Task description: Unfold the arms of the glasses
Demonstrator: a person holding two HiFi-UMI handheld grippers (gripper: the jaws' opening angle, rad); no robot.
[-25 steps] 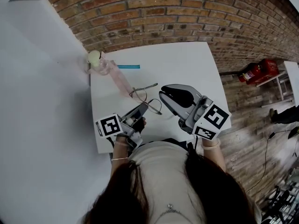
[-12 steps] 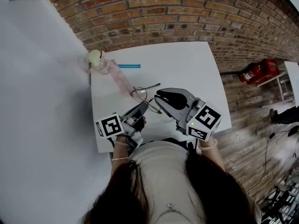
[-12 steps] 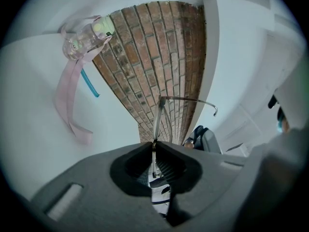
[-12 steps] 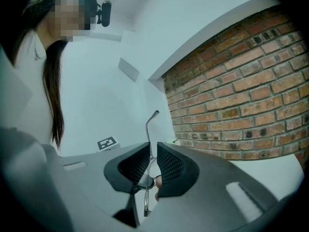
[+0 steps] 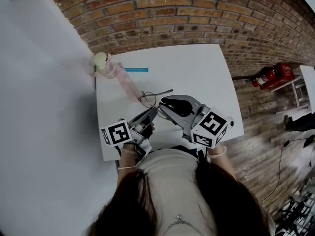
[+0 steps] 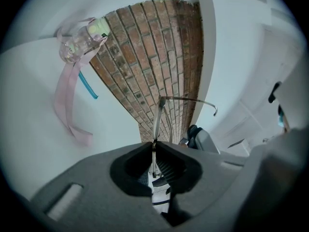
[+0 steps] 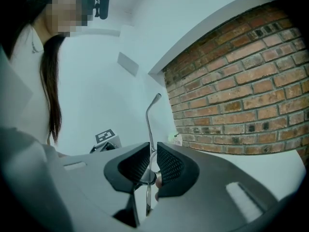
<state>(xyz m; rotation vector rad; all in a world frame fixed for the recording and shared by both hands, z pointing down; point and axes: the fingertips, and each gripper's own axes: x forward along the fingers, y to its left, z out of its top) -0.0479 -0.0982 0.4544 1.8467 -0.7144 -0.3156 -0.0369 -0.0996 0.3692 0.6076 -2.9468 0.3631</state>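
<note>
Nearest me, the left gripper (image 5: 152, 112) was clenched on the glasses (image 5: 148, 99). In the left gripper view its jaws pinched a thin metal part of the frame, and one arm (image 6: 187, 99) stuck out sideways beyond them. The right gripper (image 5: 165, 103) sat just beside it, jaws likewise closed on the frame, with a thin wire rising from between the pads. I noted the glasses held between both tips, over the white table (image 5: 197, 73), left of its middle; contact with the top I could not tell. Farther off, a pink bottle (image 5: 104, 64) stood at the far-left corner, with a teal stick (image 5: 135, 70) beside it. A brick wall (image 5: 172, 14) lay behind.
</note>
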